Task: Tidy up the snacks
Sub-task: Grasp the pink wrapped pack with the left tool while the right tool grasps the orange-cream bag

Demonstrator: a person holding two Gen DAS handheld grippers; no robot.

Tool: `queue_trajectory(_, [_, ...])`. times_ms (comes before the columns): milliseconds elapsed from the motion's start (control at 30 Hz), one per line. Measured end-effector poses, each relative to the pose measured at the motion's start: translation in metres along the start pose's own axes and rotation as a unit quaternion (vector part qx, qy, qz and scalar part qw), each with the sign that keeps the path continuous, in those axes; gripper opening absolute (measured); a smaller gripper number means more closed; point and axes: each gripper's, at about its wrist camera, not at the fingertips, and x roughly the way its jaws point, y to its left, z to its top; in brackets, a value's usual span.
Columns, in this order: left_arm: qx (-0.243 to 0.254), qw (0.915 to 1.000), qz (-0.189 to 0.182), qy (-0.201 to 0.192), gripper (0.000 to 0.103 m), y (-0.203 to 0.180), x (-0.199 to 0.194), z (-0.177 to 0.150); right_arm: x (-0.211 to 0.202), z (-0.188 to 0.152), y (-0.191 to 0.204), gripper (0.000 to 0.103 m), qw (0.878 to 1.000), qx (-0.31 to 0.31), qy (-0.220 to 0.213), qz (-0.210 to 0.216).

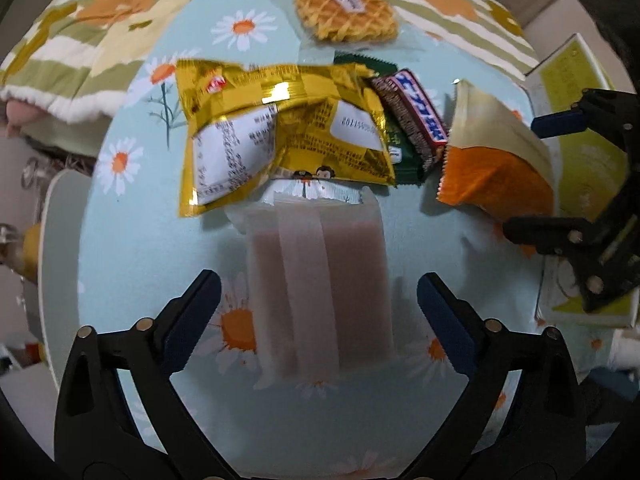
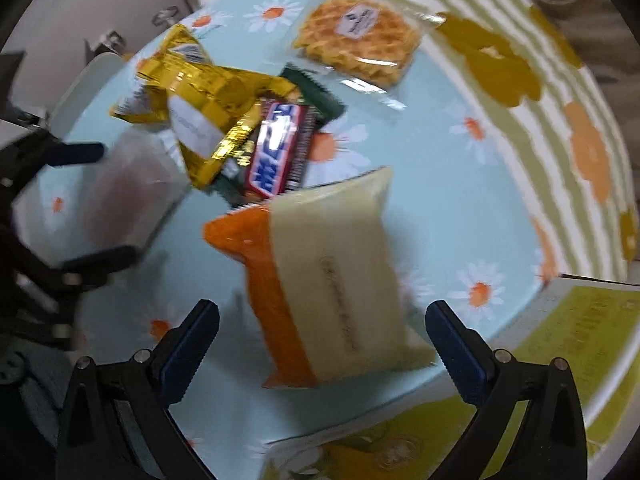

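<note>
On counter: pink-filled pouch between spread left hand-held gripper; right hand-held gripper spread over orange-cream packet; centre, then close squarely.

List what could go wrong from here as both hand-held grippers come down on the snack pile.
1. The left hand-held gripper straddles the pale pink packet, whose far end lies under the gold bag; lifting it may drag that bag along.
2. The right hand-held gripper stands open around the orange-and-cream packet, which is puffy and tilted; the pads could slip or crush it.
3. The chocolate bar lies close against the packet's far end and might get nudged.
</note>
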Motion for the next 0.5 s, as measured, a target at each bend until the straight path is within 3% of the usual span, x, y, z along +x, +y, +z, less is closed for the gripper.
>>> queue_trajectory(100, [-0.012, 0.9999, 0.004, 0.005, 0.087, -0.003, 0.007, -0.001, 0.004, 0.003, 0.005, 0.103, 0.998, -0.04, 0.012, -0.036])
queue_trajectory(233, [-0.002, 0.9995, 0.031, -0.006, 0.076, -0.009, 0.007, 0.0, 0.009, 0.006, 0.004, 0.103, 0.998, -0.054, 0.03, -0.025])
queue_trajectory(300, [0.002, 0.9989, 0.046, -0.013, 0.064, -0.012, 0.005, 0.0, 0.012, 0.009, 0.007, 0.102, 0.997, -0.064, 0.037, -0.022])
queue_trajectory(433, [0.003, 0.999, 0.041, -0.018, 0.061, -0.01, 0.003, -0.001, 0.017, 0.012, 0.011, 0.098, 0.995, -0.084, 0.049, -0.027])
queue_trajectory(500, [0.001, 0.9992, 0.036, -0.018, 0.06, -0.008, 0.002, -0.002, 0.02, 0.014, 0.013, 0.088, 0.994, -0.087, 0.054, -0.025])
